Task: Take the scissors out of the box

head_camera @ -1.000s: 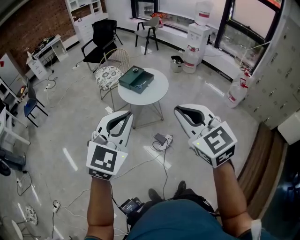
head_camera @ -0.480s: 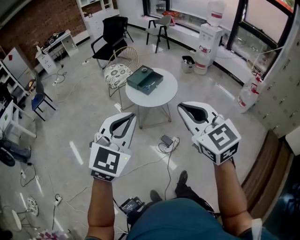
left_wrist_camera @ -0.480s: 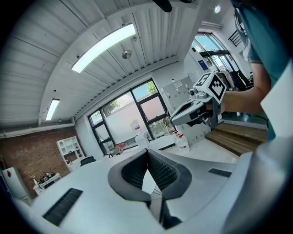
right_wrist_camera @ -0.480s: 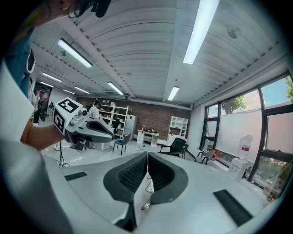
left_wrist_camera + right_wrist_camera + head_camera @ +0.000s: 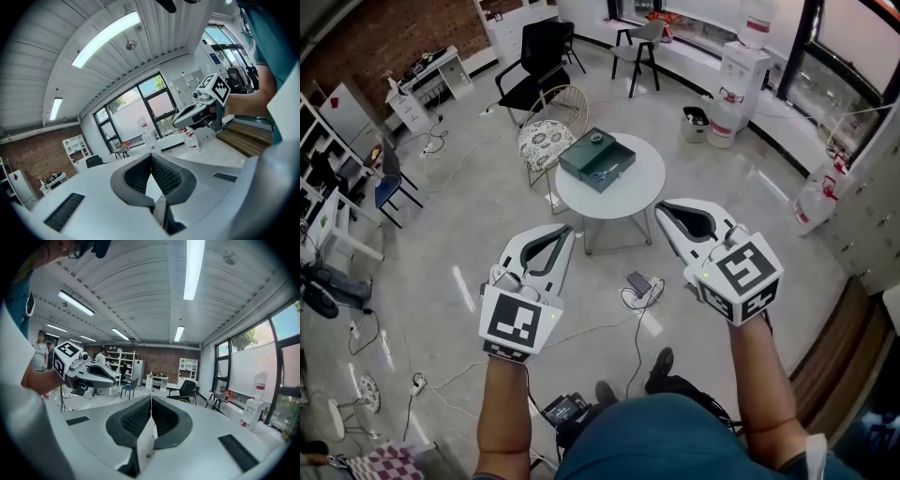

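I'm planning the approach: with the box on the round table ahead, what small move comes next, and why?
Probably step closer to the table: the green box on it lies well beyond the left tongs and right tongs, both shut and empty.

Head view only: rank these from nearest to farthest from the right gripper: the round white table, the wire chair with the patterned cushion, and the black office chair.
Measured from the right gripper:
1. round white table, just ahead of the jaws and slightly to the left.
2. wire chair with the patterned cushion, beyond the table's left side.
3. black office chair, farther back on the left.
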The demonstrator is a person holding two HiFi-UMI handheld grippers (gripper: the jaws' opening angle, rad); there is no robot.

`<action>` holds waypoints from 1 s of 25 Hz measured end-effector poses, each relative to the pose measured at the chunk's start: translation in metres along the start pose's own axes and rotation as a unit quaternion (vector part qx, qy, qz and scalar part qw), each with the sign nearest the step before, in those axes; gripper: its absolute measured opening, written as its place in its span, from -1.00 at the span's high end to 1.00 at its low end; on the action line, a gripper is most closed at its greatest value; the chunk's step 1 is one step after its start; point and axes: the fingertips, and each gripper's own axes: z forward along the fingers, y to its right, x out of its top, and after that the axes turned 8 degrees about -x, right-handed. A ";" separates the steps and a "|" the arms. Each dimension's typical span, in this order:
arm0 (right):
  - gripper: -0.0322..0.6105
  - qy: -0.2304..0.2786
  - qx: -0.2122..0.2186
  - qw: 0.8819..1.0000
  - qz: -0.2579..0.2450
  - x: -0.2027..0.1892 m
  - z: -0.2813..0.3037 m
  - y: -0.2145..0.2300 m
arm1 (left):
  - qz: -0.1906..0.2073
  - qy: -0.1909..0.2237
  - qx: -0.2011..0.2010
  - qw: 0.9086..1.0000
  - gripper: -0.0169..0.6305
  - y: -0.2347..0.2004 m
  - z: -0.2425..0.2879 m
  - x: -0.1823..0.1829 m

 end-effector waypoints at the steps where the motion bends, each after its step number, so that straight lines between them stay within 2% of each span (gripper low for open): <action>1: 0.78 0.000 0.004 1.000 0.001 -0.003 0.003 0.011 | -0.001 -0.002 0.002 1.000 0.89 -0.001 0.011 0.003; 7: 0.78 0.004 0.026 1.000 0.003 -0.016 0.016 0.074 | -0.005 -0.016 0.017 1.000 0.89 -0.002 0.073 0.018; 14: 0.78 0.013 0.047 0.999 0.008 -0.022 0.018 0.129 | -0.002 -0.028 0.028 0.999 0.89 0.003 0.126 0.046; 19: 0.78 0.011 0.040 0.999 0.017 -0.033 0.016 0.159 | 0.002 -0.034 0.015 0.999 0.89 0.005 0.158 0.051; 25: 0.78 -0.002 0.013 1.000 0.018 -0.051 0.029 0.174 | 0.003 -0.019 -0.010 1.000 0.89 -0.010 0.191 0.037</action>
